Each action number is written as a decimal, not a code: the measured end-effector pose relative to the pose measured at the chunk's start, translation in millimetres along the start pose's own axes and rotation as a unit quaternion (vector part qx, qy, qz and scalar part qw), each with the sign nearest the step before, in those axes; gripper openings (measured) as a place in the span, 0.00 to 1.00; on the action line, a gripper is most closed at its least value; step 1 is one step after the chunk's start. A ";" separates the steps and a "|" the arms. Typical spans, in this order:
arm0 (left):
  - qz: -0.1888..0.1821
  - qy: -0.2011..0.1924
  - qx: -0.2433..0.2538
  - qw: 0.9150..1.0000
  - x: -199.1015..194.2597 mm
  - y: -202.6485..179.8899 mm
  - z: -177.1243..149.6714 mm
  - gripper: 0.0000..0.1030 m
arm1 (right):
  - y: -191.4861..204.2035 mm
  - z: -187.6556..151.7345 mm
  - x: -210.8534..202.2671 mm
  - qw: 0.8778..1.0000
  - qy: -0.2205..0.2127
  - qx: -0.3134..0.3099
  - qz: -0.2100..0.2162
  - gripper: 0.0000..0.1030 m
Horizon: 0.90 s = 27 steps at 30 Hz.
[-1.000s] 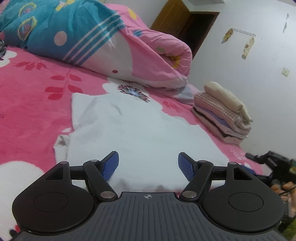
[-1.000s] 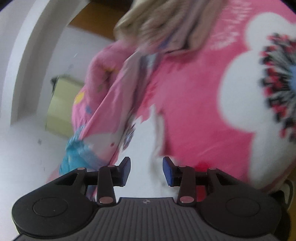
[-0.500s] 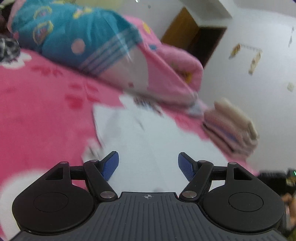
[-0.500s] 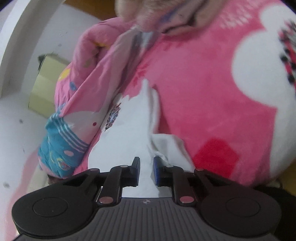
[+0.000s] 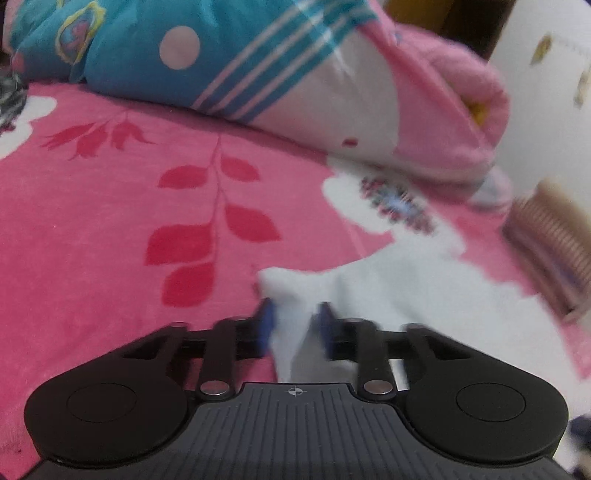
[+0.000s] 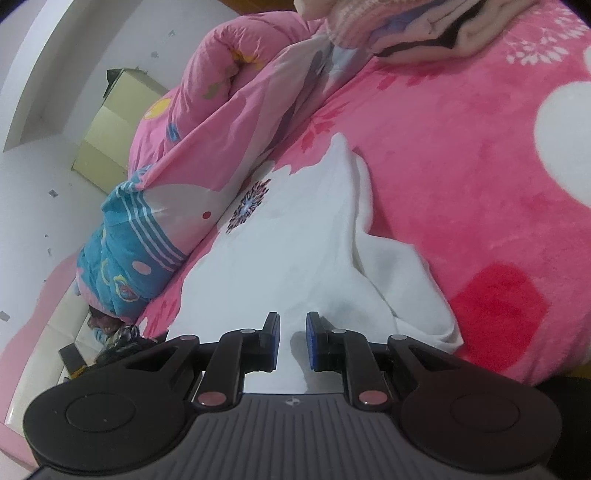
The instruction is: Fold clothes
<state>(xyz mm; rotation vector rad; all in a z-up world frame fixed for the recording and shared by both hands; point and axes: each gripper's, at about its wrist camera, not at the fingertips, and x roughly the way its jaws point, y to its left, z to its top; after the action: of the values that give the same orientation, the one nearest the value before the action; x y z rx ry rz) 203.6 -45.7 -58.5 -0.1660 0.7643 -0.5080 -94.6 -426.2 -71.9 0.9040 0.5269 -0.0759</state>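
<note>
A white garment [image 6: 295, 236] lies spread on the pink floral blanket [image 6: 461, 177]. It also shows in the left wrist view [image 5: 406, 295], blurred. My left gripper [image 5: 293, 325] has its blue pads narrowed around a corner of the white garment, with cloth between them. My right gripper [image 6: 291, 339] has its pads close together with a fold of the same garment between them, near its edge.
A rolled pink and teal quilt [image 5: 258, 74] lies along the far side of the bed; it shows in the right wrist view too [image 6: 207, 140]. A stack of folded clothes [image 5: 550, 243] sits at the right, also at the top of the right wrist view [image 6: 413, 26].
Both grippers have narrowed from wide open. The left one has moved to the garment's left corner; the right one has come down onto the garment's edge.
</note>
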 end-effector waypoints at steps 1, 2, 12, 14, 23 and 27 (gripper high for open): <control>0.008 -0.002 0.007 1.000 2.1 -1.7 0.0 0.06 | -1.4 -0.1 -0.1 1.000 -0.001 0.001 0.000 0.16; 0.007 -0.006 0.006 1.000 0.9 -1.7 2.0 0.02 | -2.8 -0.1 -0.2 1.000 -0.001 0.001 0.000 0.16; 0.024 -0.008 -0.036 0.999 1.9 12.4 12.7 0.07 | -15.5 -3.6 2.4 1.000 -0.012 0.003 0.006 0.15; 0.032 -0.032 -0.024 0.999 -14.8 7.1 9.3 0.13 | -14.8 -4.2 2.3 1.000 -0.013 -0.003 0.004 0.15; 0.016 -0.106 0.071 0.992 -96.3 -36.2 -22.0 0.53 | 13.9 -11.8 -2.0 0.995 -0.021 -0.091 -0.025 0.17; -0.040 -0.090 0.137 0.986 -119.9 -77.0 -62.6 0.67 | 35.4 -22.5 -0.8 0.988 -0.022 -0.147 -0.036 0.17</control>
<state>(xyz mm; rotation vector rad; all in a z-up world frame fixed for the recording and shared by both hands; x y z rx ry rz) 57.8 -50.6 -4.1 0.0134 0.5076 -0.6586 -94.5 -387.0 -57.0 0.5931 0.5139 -0.0817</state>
